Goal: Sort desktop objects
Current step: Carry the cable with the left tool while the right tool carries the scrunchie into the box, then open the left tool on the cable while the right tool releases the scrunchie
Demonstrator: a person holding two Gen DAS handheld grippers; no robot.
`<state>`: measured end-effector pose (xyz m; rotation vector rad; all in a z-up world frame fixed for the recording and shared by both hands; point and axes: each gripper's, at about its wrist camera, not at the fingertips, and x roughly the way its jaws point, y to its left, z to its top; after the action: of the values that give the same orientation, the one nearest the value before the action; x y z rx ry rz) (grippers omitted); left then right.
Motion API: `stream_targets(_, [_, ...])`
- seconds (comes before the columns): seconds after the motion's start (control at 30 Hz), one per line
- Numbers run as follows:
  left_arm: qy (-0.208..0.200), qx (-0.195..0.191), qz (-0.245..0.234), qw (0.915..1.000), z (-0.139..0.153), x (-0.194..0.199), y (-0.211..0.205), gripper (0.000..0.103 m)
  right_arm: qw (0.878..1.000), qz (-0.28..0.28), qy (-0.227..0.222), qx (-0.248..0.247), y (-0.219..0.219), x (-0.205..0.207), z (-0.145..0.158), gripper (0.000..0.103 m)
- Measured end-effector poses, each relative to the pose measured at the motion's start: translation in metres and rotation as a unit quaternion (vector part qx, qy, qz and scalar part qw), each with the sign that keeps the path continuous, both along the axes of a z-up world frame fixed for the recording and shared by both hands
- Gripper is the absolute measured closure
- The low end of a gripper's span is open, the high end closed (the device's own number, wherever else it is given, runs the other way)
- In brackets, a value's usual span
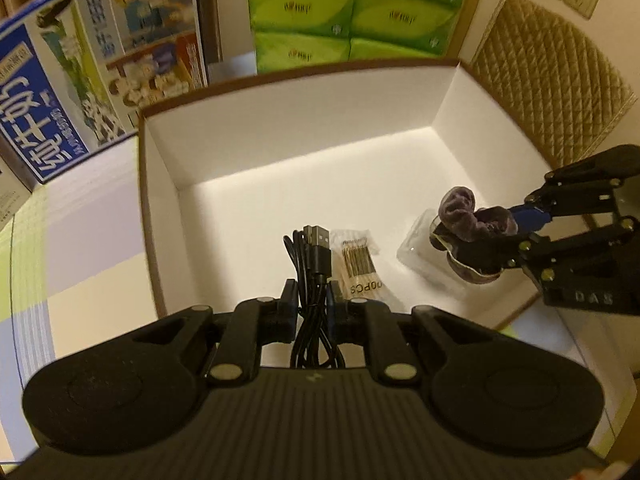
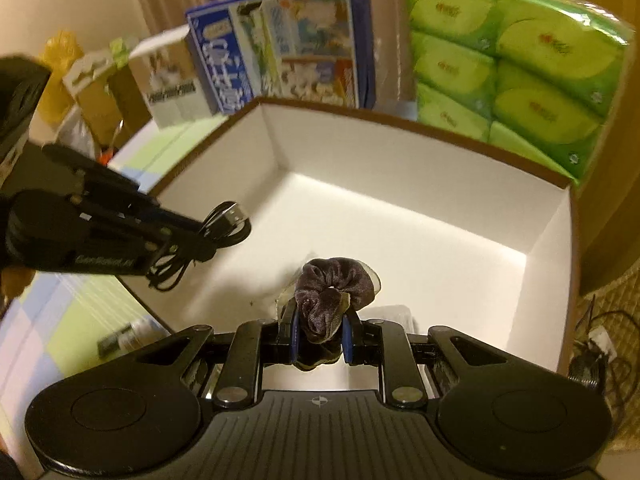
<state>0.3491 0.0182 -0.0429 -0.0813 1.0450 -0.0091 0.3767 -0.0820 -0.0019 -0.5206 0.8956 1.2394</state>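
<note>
Open white cardboard box with brown rim: interior mostly bare. Above it, left gripper pinching coiled black USB cable; right gripper pinching purple velvet scrunchie. Checked pastel tablecloth under box.

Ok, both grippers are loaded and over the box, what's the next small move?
Probably lower a little and release. The left gripper holds the cable and the right gripper holds the scrunchie, both already above the white box floor, so both should land inside.
</note>
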Motion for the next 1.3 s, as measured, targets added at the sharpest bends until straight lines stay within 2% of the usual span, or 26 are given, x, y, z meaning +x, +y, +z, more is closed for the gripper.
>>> stream_targets(0.47, [0.07, 0.015, -0.006, 0.9974, -0.039, 0.024, -0.002, 0.092, 0.999, 0.009, 0.035, -0.036, 0.008, 0.012, -0.019, 0.086])
stream_targets(0.7, [0.073, 0.025, -0.014, 0.9969, -0.038, 0.022, -0.001, 0.091, 0.997, 0.02, 0.044, -0.052, 0.013, 0.015, -0.025, 0.086])
stream_targets(0.87, [0.073, 0.023, -0.02, 0.9969, -0.038, 0.021, 0.001, 0.086, 0.997, 0.022, 0.054, -0.058, 0.017, 0.016, -0.029, 0.084])
stream_targets(0.9, [0.074, 0.022, -0.02, 0.9968, -0.038, 0.021, 0.0, 0.084, 0.996, 0.021, 0.056, -0.059, 0.018, 0.016, -0.03, 0.079])
stream_targets(0.93, [0.076, 0.021, -0.021, 0.9967, -0.038, 0.02, 0.0, 0.081, 0.996, 0.018, 0.058, -0.058, 0.019, 0.017, -0.03, 0.062])
stream_targets(0.97, [0.076, 0.021, -0.022, 0.9966, -0.039, 0.021, 0.0, 0.079, 0.997, 0.014, 0.058, -0.055, 0.018, 0.018, -0.03, 0.04])
stream_targets(1.0, [0.077, 0.022, -0.022, 0.9966, -0.038, 0.021, 0.0, 0.075, 0.997, 0.011, 0.059, -0.05, 0.018, 0.019, -0.03, 0.033])
stream_targets(1.03, [0.078, 0.023, -0.022, 0.9965, -0.038, 0.021, -0.001, 0.072, 0.997, 0.01, 0.061, -0.048, 0.018, 0.02, -0.029, 0.028])
stream_targets(1.13, [0.083, 0.023, -0.025, 0.996, -0.038, 0.021, -0.003, 0.065, 0.997, 0.003, 0.058, -0.05, 0.016, 0.022, -0.028, 0.026])
stream_targets(1.17, [0.086, 0.022, -0.026, 0.9957, -0.038, 0.021, -0.004, 0.063, 0.997, -0.002, 0.055, -0.054, 0.016, 0.023, -0.028, 0.02])
stream_targets(1.2, [0.087, 0.021, -0.027, 0.9956, -0.038, 0.021, -0.004, 0.056, 0.997, -0.008, 0.051, -0.06, 0.015, 0.024, -0.028, 0.016])
stream_targets(1.23, [0.088, 0.019, -0.028, 0.9955, -0.037, 0.021, -0.005, 0.049, 0.997, -0.014, 0.048, -0.064, 0.014, 0.024, -0.028, 0.005])
stream_targets(1.3, [0.088, 0.018, -0.03, 0.9955, -0.035, 0.02, -0.008, 0.044, 0.996, -0.02, 0.053, -0.064, 0.01, 0.026, -0.026, 0.002])
